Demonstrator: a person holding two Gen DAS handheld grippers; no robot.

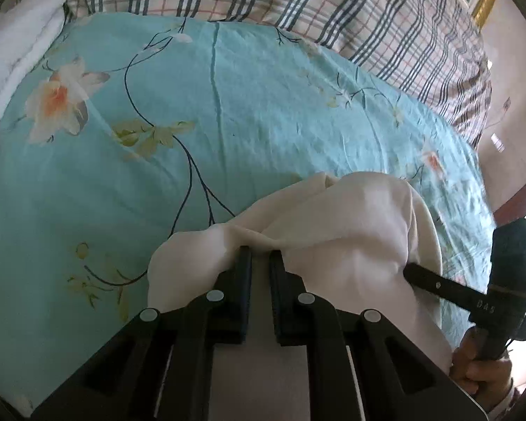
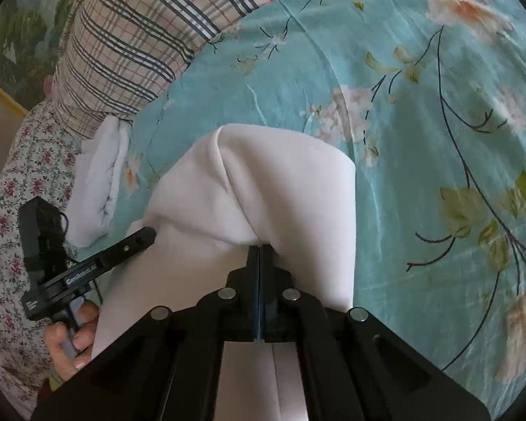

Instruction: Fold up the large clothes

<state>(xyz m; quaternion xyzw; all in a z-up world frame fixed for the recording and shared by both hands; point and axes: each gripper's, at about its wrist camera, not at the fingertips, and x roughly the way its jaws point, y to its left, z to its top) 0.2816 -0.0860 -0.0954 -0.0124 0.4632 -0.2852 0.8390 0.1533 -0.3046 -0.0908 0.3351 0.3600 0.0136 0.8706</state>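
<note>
A cream white garment is held up over the teal floral bedsheet. My left gripper has its fingers close together with a fold of the garment pinched between them. My right gripper is shut tight on the garment's edge, which drapes forward over its fingertips. The right gripper also shows in the left wrist view at the right, tucked into the cloth. The left gripper shows in the right wrist view at the left, against the cloth.
A plaid quilt is piled along the far side of the bed. A folded white towel lies on the sheet near it. A small-flowered cloth lies at the bed's edge.
</note>
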